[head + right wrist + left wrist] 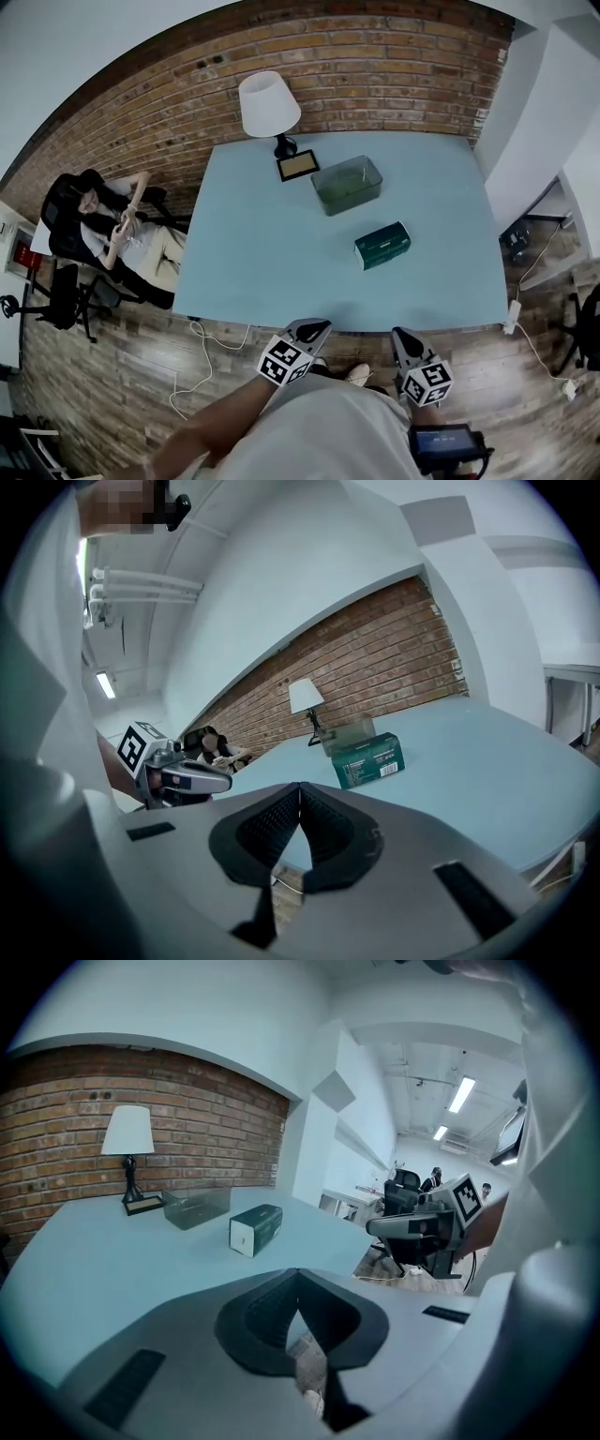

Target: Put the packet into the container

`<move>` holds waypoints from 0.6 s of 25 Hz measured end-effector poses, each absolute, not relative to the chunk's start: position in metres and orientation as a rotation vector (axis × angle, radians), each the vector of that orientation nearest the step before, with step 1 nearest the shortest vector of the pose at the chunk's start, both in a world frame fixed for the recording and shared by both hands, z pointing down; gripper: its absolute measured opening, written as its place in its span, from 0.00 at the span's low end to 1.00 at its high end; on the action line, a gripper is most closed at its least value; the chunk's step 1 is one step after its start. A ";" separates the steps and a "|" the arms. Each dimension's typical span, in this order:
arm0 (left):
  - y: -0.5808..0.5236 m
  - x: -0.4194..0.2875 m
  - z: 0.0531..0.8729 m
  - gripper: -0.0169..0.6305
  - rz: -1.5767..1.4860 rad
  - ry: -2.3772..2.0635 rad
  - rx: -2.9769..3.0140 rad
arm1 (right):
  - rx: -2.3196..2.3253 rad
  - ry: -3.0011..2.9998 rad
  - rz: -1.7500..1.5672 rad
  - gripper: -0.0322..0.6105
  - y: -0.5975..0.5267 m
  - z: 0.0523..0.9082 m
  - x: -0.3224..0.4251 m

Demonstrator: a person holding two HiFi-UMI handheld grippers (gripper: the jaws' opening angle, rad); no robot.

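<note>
A dark green packet [382, 245] lies on the light blue table [253, 253], right of centre. Just behind it stands the clear container [348, 184] with nothing visible inside. Both grippers hang off the table's near edge, over the floor. My left gripper [315, 329] is shut with nothing between its jaws, and so is my right gripper [404, 337]. In the left gripper view the packet [256, 1228] and container [197, 1207] lie ahead beyond the shut jaws [298, 1277]. The right gripper view shows the packet [367, 759] in front of the container [349, 733], past its shut jaws [300, 789].
A white-shaded lamp [270, 105] and a small framed picture [298, 166] stand at the table's back left. A person [117, 230] sits in an office chair left of the table. A white cable [202, 361] trails on the wooden floor. A brick wall runs behind the table.
</note>
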State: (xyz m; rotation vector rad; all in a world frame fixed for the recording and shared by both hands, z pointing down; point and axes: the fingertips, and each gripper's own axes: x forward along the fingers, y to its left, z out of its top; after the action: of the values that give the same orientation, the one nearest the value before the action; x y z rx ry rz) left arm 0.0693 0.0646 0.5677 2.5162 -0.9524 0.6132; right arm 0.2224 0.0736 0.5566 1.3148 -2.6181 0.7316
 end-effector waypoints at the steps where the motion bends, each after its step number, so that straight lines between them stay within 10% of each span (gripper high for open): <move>1: 0.064 0.069 0.567 0.04 0.618 -0.952 2.513 | 1.315 -2.619 0.740 0.07 0.072 0.557 0.222; 15: 0.007 0.072 0.573 0.04 0.607 -0.843 2.553 | 1.358 -2.534 0.691 0.07 0.029 0.564 0.217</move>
State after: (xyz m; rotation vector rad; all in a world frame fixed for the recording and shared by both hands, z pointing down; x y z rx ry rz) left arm 0.0717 0.0067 0.5734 2.5529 -0.8429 0.6074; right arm 0.2174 0.0287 0.5635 1.3580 -2.5344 0.6910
